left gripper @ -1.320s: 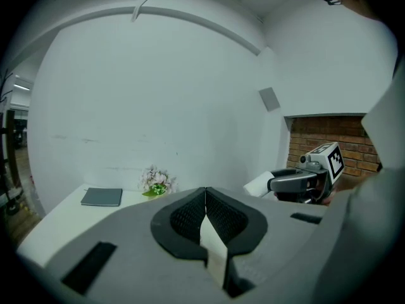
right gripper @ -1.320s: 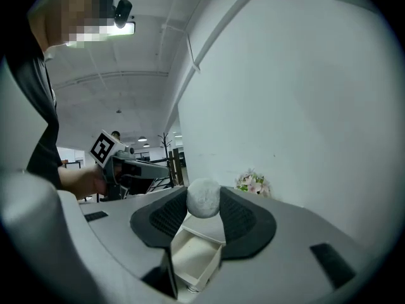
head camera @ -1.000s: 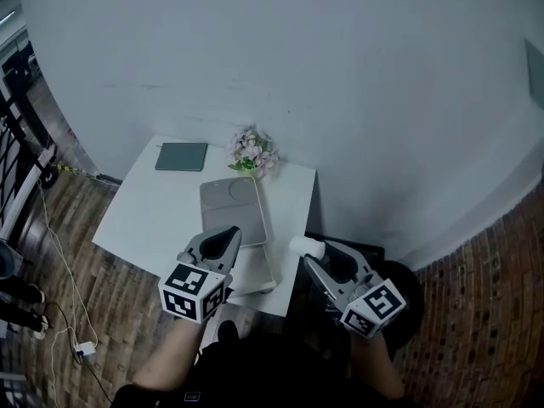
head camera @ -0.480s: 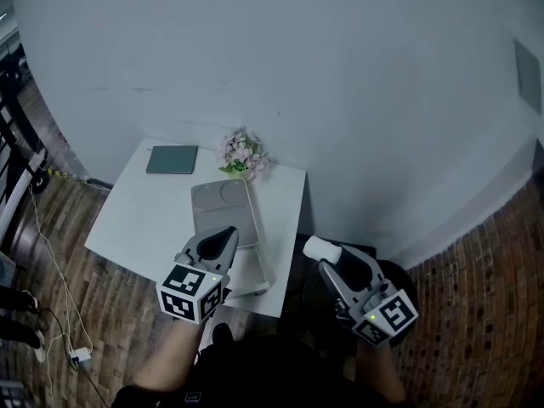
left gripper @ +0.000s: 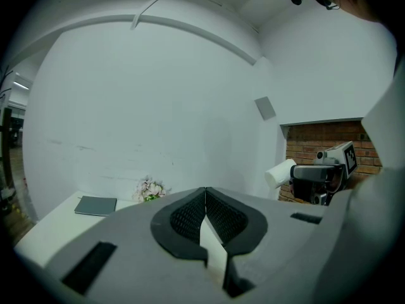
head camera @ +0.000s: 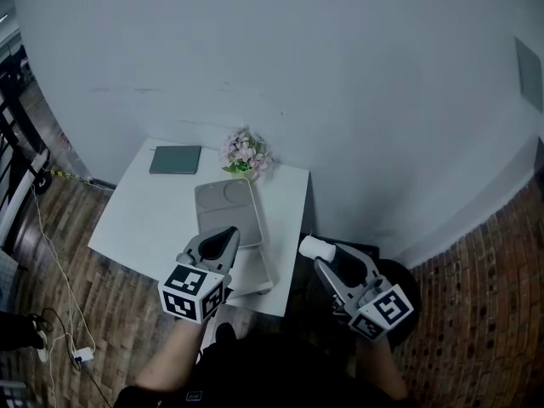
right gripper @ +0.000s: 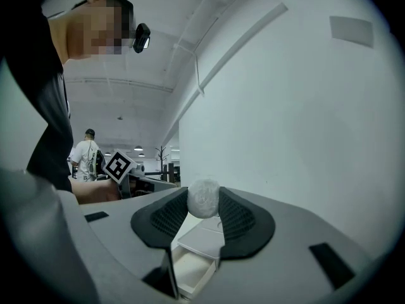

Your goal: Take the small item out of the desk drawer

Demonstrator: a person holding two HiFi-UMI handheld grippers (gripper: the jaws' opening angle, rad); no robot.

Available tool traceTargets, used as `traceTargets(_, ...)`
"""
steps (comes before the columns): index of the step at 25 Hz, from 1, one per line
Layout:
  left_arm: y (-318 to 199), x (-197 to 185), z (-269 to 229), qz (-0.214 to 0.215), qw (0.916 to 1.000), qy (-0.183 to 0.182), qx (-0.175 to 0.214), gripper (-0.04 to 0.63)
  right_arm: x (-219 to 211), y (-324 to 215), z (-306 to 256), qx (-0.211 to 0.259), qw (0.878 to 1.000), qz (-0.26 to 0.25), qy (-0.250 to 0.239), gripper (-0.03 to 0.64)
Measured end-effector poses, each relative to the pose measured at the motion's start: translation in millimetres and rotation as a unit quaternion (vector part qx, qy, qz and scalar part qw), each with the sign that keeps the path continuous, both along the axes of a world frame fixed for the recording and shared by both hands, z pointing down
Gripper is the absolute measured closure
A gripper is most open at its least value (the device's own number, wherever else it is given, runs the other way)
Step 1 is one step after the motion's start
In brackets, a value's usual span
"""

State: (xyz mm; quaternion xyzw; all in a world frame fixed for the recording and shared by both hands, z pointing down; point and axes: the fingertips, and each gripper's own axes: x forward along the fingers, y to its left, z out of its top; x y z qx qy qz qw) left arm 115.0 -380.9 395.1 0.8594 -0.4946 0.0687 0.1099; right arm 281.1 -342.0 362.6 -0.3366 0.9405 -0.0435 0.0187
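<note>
The small item (head camera: 311, 246) is a white fuzzy roll. My right gripper (head camera: 316, 252) is shut on it and holds it in the air just right of the white desk (head camera: 144, 219). In the right gripper view the small item (right gripper: 204, 198) sits pinched between the dark pads, above the open, empty-looking drawer (right gripper: 190, 268). The drawer (head camera: 270, 269) sticks out of the desk's front edge. My left gripper (head camera: 225, 235) hovers over the drawer's left side, its jaws shut with nothing between them. In the left gripper view the tips of the left gripper (left gripper: 204, 198) meet.
A pale tray (head camera: 225, 206), a bunch of pink flowers (head camera: 246, 153) and a grey-green notebook (head camera: 175, 159) lie on the desk against the white wall. Cables and a plug (head camera: 83, 348) trail on the wood floor at left. A person (right gripper: 85, 157) stands far off.
My right gripper, still holding the small item, has shifted slightly to the right beside the desk. The left gripper has stayed over the drawer.
</note>
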Motion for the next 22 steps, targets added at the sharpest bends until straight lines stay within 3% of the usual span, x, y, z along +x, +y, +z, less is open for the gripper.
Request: traceTargets(22, 10, 0, 10, 0.002, 0.9999, -0.002, -0.015, 0.584, 4, 6, 6, -0.018, 1.000, 0.001, -0.018, 0.468)
